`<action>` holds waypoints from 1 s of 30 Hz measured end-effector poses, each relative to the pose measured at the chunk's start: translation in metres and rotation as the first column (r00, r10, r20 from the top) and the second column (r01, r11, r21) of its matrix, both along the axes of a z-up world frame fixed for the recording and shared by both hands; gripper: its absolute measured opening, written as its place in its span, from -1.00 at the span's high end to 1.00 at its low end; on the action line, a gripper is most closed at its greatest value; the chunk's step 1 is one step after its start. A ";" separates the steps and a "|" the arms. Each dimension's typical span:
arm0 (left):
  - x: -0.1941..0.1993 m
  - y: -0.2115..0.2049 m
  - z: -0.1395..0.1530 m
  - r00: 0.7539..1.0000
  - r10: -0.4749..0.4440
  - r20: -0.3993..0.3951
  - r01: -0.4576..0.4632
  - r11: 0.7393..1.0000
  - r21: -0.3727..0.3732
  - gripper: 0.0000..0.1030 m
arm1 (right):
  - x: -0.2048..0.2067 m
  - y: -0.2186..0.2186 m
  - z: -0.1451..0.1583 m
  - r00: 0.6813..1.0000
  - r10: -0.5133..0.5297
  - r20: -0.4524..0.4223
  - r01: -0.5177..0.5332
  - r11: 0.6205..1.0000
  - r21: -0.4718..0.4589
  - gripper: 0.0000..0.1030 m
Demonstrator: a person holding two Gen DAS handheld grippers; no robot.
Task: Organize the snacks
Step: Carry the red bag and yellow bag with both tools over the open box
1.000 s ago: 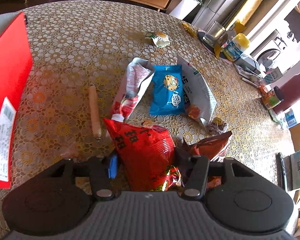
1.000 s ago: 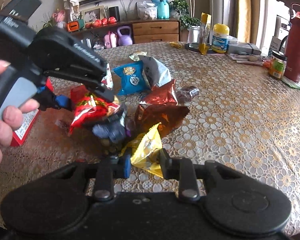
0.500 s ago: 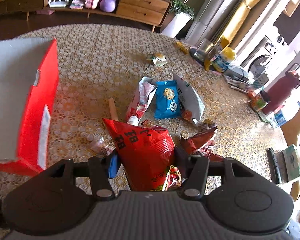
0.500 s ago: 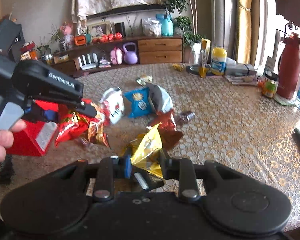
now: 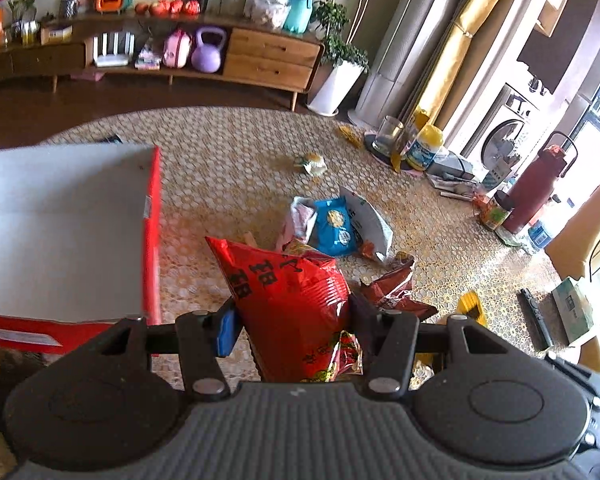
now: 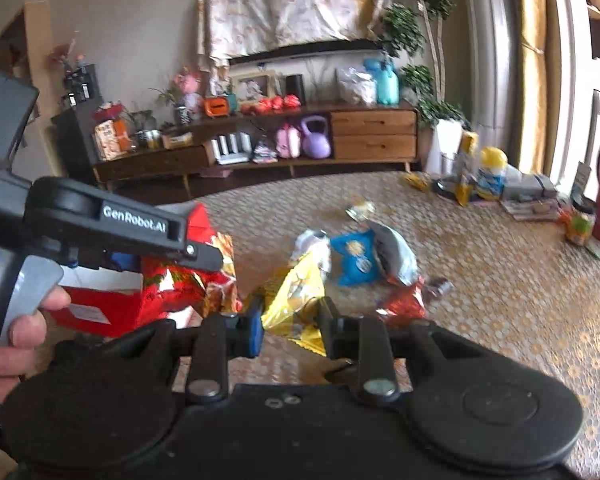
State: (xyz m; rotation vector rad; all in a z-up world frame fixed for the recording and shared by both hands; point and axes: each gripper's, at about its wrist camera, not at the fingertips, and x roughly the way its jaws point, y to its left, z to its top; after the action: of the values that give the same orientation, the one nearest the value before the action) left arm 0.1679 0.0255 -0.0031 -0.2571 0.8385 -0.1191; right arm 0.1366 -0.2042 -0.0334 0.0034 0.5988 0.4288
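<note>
1. Left wrist view: the left gripper [image 5: 290, 316] pinches a large red snack bag [image 5: 290, 300] between its pads, the bag lifted clear of the patterned tablecloth [image 5: 228, 184]. To its left sits an open red box [image 5: 60, 232], its pale inside showing. Beyond the bag lie a blue cookie packet [image 5: 334, 226], a white pouch [image 5: 370, 224] just beside it, a pink-and-white packet [image 5: 298, 218] on the blue packet's other side and a crumpled brown-red wrapper [image 5: 392, 288]. A small wrapped snack [image 5: 311, 163] lies apart, farther back. A dark red flask [image 5: 534, 190] stands at the table's right edge.

2. Right wrist view: the right gripper [image 6: 290, 322] clamps a yellow snack packet [image 6: 296, 292], jaws nearly together on it, above the table. At left, a person's hand [image 6: 16, 320] grips the left gripper [image 6: 204, 258], which holds the red snack bag [image 6: 184, 276] over the red box [image 6: 108, 304]. The blue cookie packet [image 6: 354, 256] and white pouch [image 6: 394, 252] lie beyond on the tablecloth [image 6: 500, 280]; the view is blurred.
</note>
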 end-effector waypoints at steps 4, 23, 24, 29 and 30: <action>-0.013 0.014 0.012 1.000 0.007 0.025 -0.008 0.999 0.040 -0.07 | 0.000 0.019 0.012 0.999 0.043 0.023 -0.043 0.999 0.003 0.49; -0.036 0.126 0.039 0.987 0.146 0.069 -0.155 0.975 0.157 -0.07 | 0.017 0.142 0.030 0.972 0.229 0.054 -0.227 0.973 -0.025 0.49; -0.035 0.133 0.039 0.986 0.155 0.066 -0.164 0.972 0.168 -0.07 | 0.019 0.148 0.029 0.971 0.236 0.049 -0.235 0.972 -0.025 0.49; -0.030 0.163 0.035 0.979 0.195 0.065 -0.204 0.955 0.214 -0.07 | 0.029 0.179 0.019 0.966 0.257 0.030 -0.256 0.966 -0.040 0.49; -0.028 0.170 0.033 0.976 0.206 0.066 -0.215 0.950 0.227 -0.07 | 0.033 0.185 0.016 0.966 0.259 0.023 -0.258 0.965 -0.044 0.49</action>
State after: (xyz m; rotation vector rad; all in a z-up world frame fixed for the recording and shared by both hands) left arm 0.1397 0.1956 0.0299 -0.1207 0.7707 0.1735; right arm 0.1691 -0.0191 -0.0170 -0.1206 0.5816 0.6690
